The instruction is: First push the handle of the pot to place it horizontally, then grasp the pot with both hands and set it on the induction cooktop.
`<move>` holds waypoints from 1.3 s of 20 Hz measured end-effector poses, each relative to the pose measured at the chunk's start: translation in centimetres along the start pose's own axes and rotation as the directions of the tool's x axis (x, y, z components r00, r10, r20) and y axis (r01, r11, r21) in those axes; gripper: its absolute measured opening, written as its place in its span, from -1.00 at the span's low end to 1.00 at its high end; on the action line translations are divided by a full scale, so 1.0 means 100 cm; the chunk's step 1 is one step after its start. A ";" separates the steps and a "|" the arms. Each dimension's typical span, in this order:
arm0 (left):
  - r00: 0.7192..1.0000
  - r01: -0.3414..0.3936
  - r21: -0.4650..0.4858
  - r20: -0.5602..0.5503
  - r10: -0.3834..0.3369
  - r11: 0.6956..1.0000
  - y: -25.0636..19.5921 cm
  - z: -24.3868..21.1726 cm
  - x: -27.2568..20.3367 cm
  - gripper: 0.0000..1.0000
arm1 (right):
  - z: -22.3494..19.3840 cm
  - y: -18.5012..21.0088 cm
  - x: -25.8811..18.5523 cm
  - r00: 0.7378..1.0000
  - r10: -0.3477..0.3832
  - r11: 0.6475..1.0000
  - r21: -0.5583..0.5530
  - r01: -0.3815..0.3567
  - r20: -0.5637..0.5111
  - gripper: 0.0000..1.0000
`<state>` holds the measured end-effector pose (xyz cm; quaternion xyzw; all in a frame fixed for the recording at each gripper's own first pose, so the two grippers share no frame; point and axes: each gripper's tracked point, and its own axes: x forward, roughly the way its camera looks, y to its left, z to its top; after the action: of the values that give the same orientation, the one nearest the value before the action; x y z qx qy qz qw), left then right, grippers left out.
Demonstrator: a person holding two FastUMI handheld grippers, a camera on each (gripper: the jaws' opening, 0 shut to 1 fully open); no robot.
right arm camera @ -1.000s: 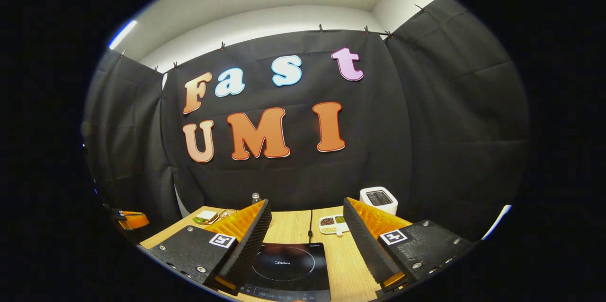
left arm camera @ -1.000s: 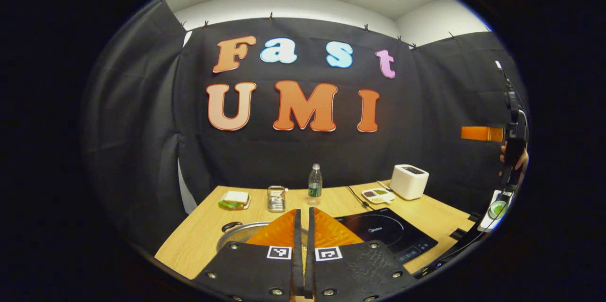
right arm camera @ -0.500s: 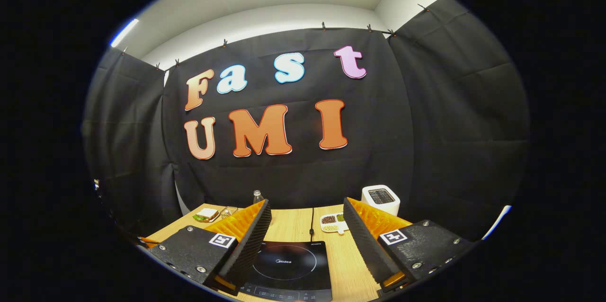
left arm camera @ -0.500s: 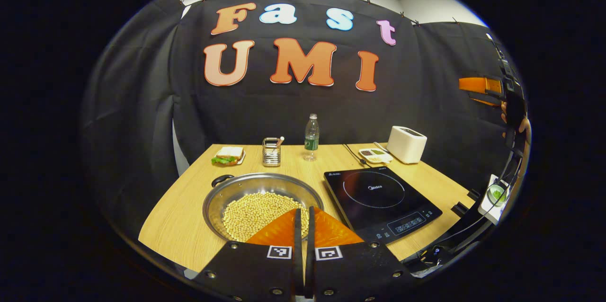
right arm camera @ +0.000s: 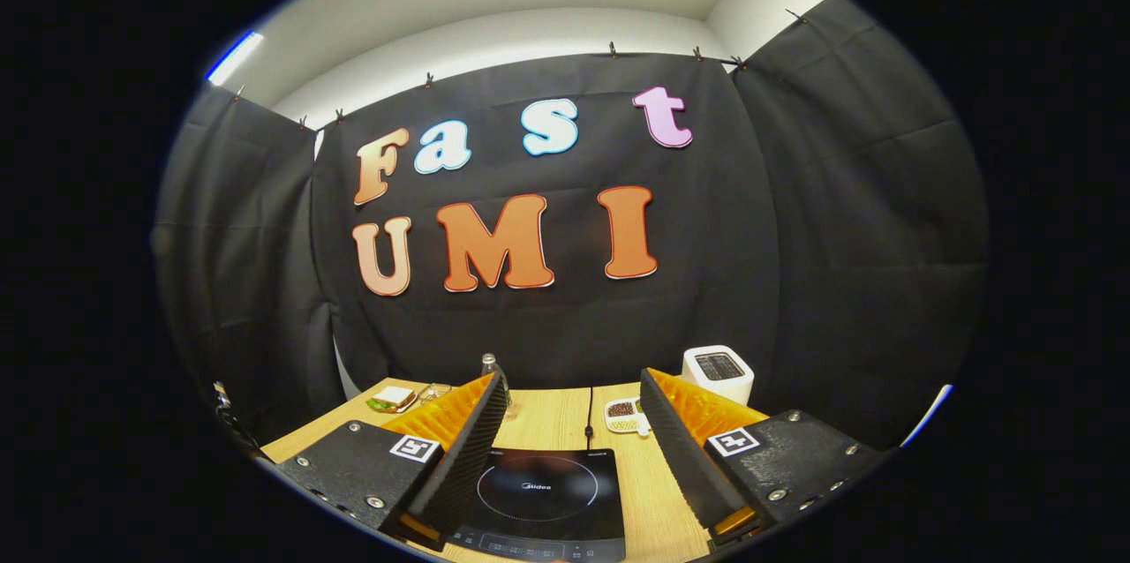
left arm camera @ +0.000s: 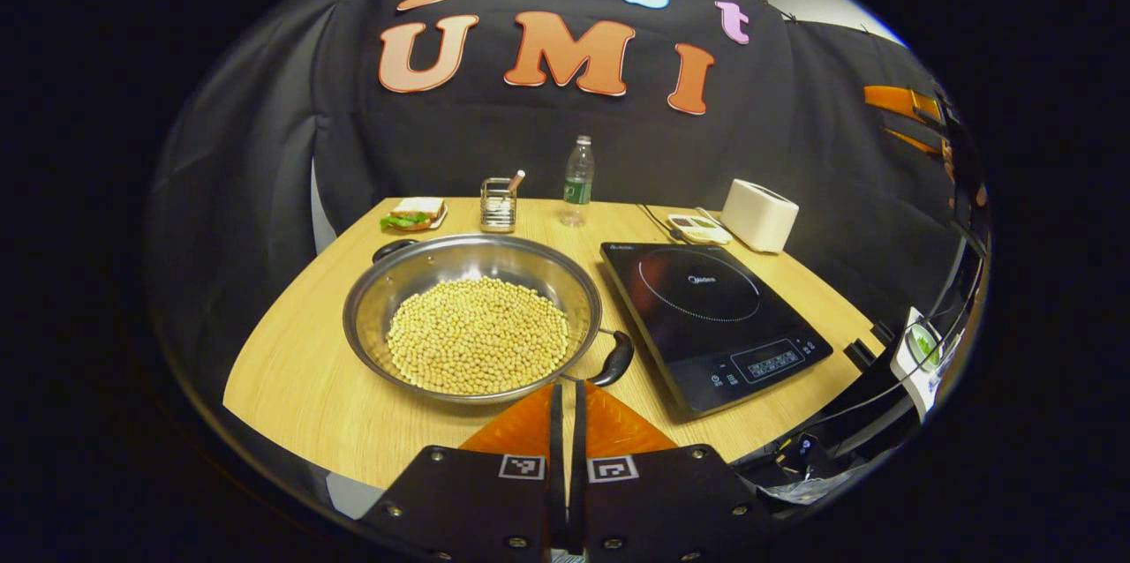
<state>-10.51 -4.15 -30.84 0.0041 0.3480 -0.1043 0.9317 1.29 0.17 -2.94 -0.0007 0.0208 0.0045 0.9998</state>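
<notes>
My left gripper (left arm camera: 565,395) has tipped down, fingers pressed together, baring the whole pot (left arm camera: 472,316) of beans. My right gripper (right arm camera: 572,422) stays spread wide above the induction cooktop (right arm camera: 538,501).

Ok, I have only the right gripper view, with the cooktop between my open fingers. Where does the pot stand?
Observer: In the left gripper view the pot stands on the table, left of the cooktop and not touching it.
Operator: Is it empty?
Observer: No, pale beans cover its bottom.
Operator: And how do its handles lie?
Observer: On a diagonal, not yet horizontal: the far handle points to the back left, and the near handle points to the front right, close beside the cooktop's edge.
</notes>
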 end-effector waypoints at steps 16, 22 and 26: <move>0.991 0.001 -0.017 -0.133 -0.003 1.000 0.000 -0.045 0.063 -0.95 | -0.001 -0.004 0.005 1.000 0.003 1.000 0.014 -0.003 0.000 1.00; 0.992 0.009 0.013 -0.129 -0.008 1.000 -0.014 -0.040 0.070 -0.96 | -0.003 -0.017 0.008 1.000 -0.017 1.000 0.019 0.017 -0.001 0.90; 0.991 0.010 0.027 -0.132 -0.006 1.000 -0.020 -0.035 0.081 -0.96 | -0.009 -0.025 0.011 1.000 -0.025 1.000 0.019 0.025 -0.010 0.90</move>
<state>-7.24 -7.37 -38.60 0.0226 0.4074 -0.1122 0.9060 2.35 -2.31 -3.90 0.0087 0.0254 -0.0081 0.9996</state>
